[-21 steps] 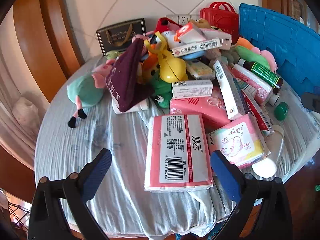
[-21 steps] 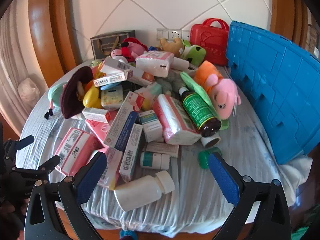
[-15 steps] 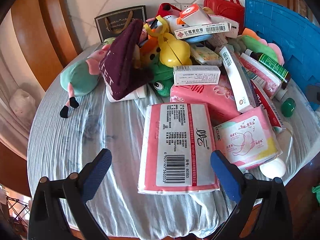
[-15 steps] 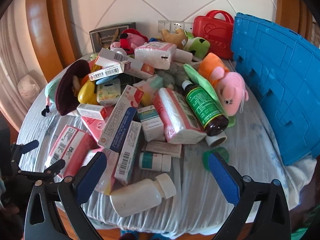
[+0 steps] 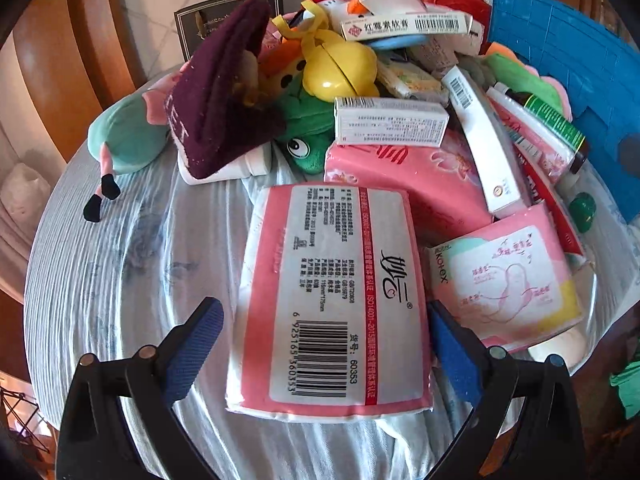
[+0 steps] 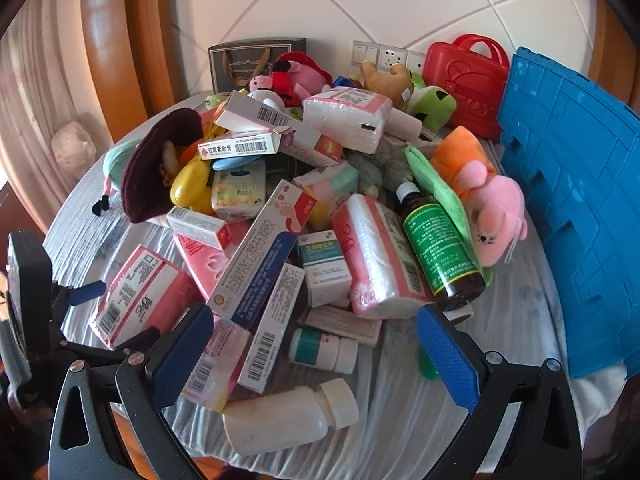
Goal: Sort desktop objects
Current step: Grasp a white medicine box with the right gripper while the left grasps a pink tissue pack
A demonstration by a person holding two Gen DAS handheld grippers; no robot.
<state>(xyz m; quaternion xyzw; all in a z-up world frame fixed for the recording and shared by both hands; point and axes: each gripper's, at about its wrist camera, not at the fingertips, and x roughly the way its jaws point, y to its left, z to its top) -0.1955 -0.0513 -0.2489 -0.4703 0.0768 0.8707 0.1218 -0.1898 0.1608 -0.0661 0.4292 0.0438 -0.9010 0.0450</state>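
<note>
Tabletop (image 6: pixel 420 412): round, grey-clothed, heaped.
Blue crate (image 6: pixel 580 216): on edge, right.
Left tongs (image 5: pixel 320 344): spread wide, straddling pink tissue pack (image 5: pixel 332 300).
Right tongs (image 6: pixel 316 356): wide apart, nothing held.

Round table (image 6: pixel 400 412) under a wrinkly pale blue-grey cloth, loaded with a big heap of stuff

Right on the cloth near the front edge: a pink tissue pack (image 5: pixel 332 304) lying barcode side up, a white plastic bottle (image 6: pixel 288 416) on its side, a small green-and-white pill bottle (image 6: pixel 322 350) also on its side just behind it, and a green cap (image 6: pixel 428 364). Over on the left a teal plush toy (image 5: pixel 124 136) lies on the cloth with its black feet sticking out. A blue crate (image 6: pixel 576 208) stands along the right edge and a red plastic case (image 6: pixel 464 76) sits at the back by the wall.
</note>
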